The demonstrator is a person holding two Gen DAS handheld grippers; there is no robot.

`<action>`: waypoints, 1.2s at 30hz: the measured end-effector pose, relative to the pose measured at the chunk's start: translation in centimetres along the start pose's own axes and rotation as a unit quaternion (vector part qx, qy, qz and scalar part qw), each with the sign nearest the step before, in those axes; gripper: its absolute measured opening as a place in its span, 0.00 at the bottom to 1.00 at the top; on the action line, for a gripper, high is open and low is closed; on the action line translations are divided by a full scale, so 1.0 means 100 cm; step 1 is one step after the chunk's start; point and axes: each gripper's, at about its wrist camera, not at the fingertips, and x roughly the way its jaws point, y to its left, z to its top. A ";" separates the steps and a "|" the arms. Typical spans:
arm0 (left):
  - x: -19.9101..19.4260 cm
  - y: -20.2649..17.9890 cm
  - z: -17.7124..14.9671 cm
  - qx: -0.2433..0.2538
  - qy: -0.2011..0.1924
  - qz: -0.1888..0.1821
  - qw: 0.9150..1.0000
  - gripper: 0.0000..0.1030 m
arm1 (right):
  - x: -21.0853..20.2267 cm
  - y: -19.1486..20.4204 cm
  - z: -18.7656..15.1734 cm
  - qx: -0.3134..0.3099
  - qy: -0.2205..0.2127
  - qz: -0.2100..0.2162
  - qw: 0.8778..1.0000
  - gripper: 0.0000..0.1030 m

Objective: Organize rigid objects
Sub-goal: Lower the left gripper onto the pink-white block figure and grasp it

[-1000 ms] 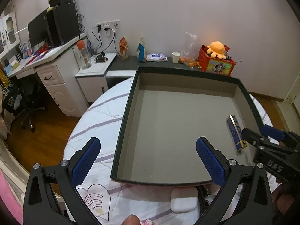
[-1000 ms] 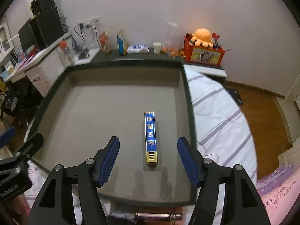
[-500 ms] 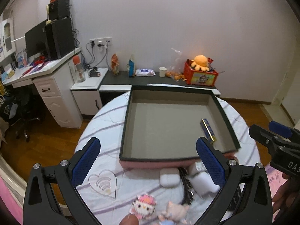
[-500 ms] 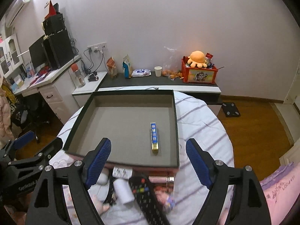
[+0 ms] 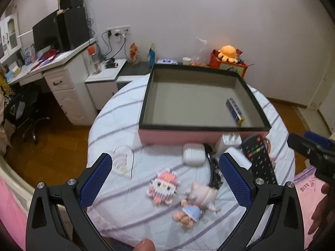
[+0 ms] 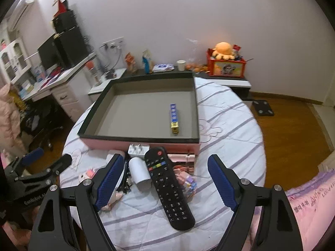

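Note:
A pink box with a dark rim point(image 5: 201, 128) point(image 6: 138, 139) sits on the round striped table. A slim blue-and-gold box point(image 5: 234, 110) point(image 6: 174, 118) lies inside it near the right wall. In front of the box lie a black remote point(image 6: 167, 186), a white cylinder point(image 6: 139, 172), a white plug point(image 6: 138, 149), a white earbud case point(image 5: 193, 156), a bead kitty figure point(image 5: 164, 186) and a small doll point(image 5: 194, 205). My left gripper point(image 5: 165, 161) hangs open above the kitty and the case. My right gripper point(image 6: 165, 165) is open over the remote, touching nothing.
A white desk point(image 5: 52, 67) with a monitor and speakers stands at the left, with an office chair point(image 5: 31, 121) beside it. A low cabinet behind the table carries a red toy box point(image 6: 226, 68), snacks and a cup. Pink bedding point(image 6: 303, 200) lies at the right.
Both grippers drew back from over the box toward the table's near side, bringing the loose items into view. The right jaws widened, and the blue box stays in the tray.

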 end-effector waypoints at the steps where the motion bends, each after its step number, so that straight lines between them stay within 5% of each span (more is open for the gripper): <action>1: 0.000 0.000 -0.004 -0.003 0.002 0.008 1.000 1.00 | 0.002 0.000 -0.001 -0.007 0.003 0.008 1.000 0.81; 7: 0.009 -0.002 -0.026 -0.013 0.031 0.027 0.999 1.00 | 0.009 0.002 -0.006 -0.029 0.013 0.046 0.998 0.81; 16: 0.058 0.024 -0.031 0.000 0.072 0.037 0.997 1.00 | 0.026 0.005 -0.008 -0.006 0.023 0.039 0.999 0.81; 29: 0.111 0.034 -0.035 0.001 0.124 -0.026 0.992 0.99 | 0.054 0.022 -0.003 0.000 0.052 0.012 0.999 0.81; 32: 0.107 0.029 -0.038 0.009 0.122 -0.029 0.992 0.94 | 0.057 0.021 -0.003 0.000 0.054 0.009 0.998 0.81; 36: 0.099 0.024 -0.040 0.010 0.121 -0.038 0.992 0.73 | 0.060 0.017 -0.003 0.010 0.057 0.010 0.998 0.81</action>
